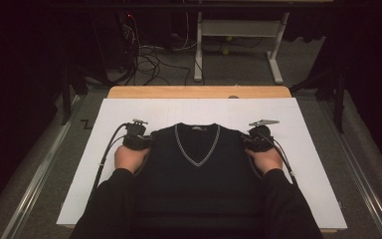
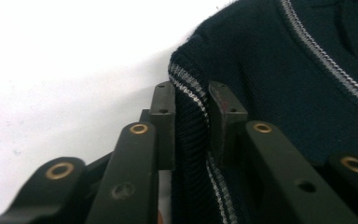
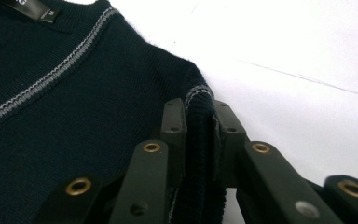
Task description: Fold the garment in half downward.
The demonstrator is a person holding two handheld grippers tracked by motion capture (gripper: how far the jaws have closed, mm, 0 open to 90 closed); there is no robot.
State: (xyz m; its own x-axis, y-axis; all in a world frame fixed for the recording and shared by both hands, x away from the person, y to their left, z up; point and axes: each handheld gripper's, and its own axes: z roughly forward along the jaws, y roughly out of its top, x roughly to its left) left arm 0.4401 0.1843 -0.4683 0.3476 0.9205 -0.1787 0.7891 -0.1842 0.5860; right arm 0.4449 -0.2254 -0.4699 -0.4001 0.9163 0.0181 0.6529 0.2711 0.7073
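Two grippers, left gripper (image 1: 138,137) and right gripper (image 1: 256,138), each clamp a shoulder armhole edge of the soft, limp, light knit vest (image 1: 197,159) between their fingers; vest lies flat on the tabletop (image 1: 308,149).

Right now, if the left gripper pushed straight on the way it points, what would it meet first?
The left gripper already pinches the vest's striped armhole edge; straight on, it would probably meet the shoulder knit first.
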